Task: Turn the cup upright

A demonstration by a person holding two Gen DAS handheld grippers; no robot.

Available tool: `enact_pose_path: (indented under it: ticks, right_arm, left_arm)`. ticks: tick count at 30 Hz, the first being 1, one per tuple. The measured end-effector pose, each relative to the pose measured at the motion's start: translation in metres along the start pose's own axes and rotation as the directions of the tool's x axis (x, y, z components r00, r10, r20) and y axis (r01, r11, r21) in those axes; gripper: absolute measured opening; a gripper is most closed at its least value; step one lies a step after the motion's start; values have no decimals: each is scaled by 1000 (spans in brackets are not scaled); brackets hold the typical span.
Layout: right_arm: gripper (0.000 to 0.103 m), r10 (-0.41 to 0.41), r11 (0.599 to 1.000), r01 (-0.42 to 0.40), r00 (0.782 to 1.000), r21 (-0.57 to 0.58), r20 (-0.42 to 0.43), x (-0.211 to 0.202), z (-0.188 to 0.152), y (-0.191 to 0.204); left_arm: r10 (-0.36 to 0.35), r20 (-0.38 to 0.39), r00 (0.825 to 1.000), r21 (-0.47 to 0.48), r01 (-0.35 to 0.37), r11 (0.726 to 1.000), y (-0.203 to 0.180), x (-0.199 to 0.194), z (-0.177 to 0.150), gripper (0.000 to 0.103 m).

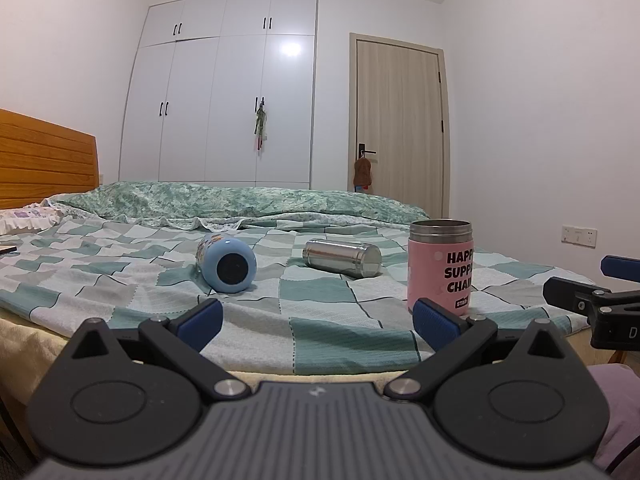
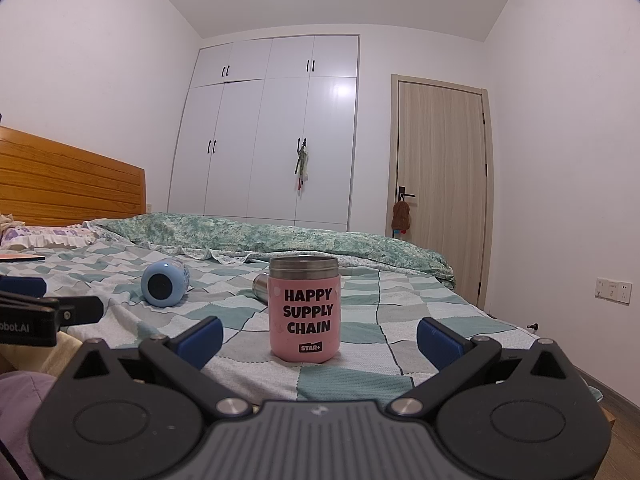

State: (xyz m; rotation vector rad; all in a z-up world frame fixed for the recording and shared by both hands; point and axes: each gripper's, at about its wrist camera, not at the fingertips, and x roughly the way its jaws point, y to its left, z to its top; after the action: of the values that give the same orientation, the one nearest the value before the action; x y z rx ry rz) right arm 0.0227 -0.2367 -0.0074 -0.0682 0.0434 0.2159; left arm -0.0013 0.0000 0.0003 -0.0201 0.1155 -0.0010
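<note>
A pink cup (image 1: 440, 266) with a steel rim and black lettering stands upright on the checked bedspread; it is centred in the right wrist view (image 2: 305, 314). A light blue cup (image 1: 228, 263) lies on its side, base toward me, also in the right wrist view (image 2: 165, 283). A steel cup (image 1: 342, 258) lies on its side, partly hidden behind the pink cup in the right wrist view (image 2: 261, 283). My left gripper (image 1: 318, 324) is open and empty at the bed's near edge. My right gripper (image 2: 320, 340) is open and empty, just short of the pink cup.
The bed (image 1: 120, 280) carries a rolled green quilt (image 1: 240, 200) at the back and a pillow (image 1: 28, 218) by the wooden headboard (image 1: 44, 160). A white wardrobe (image 1: 224, 92) and a door (image 1: 396, 128) stand behind. The right gripper shows at the left wrist view's right edge (image 1: 592, 300).
</note>
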Motion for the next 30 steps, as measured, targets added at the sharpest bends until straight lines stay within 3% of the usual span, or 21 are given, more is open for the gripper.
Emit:
enact_pose_path:
  ticks: [30]
  right_arm:
    - [103, 1, 1000, -1, 1000, 0, 1, -3, 1, 0]
  left_arm:
    - [-2, 4, 1000, 3, 2, 1000, -1, -1, -1, 103]
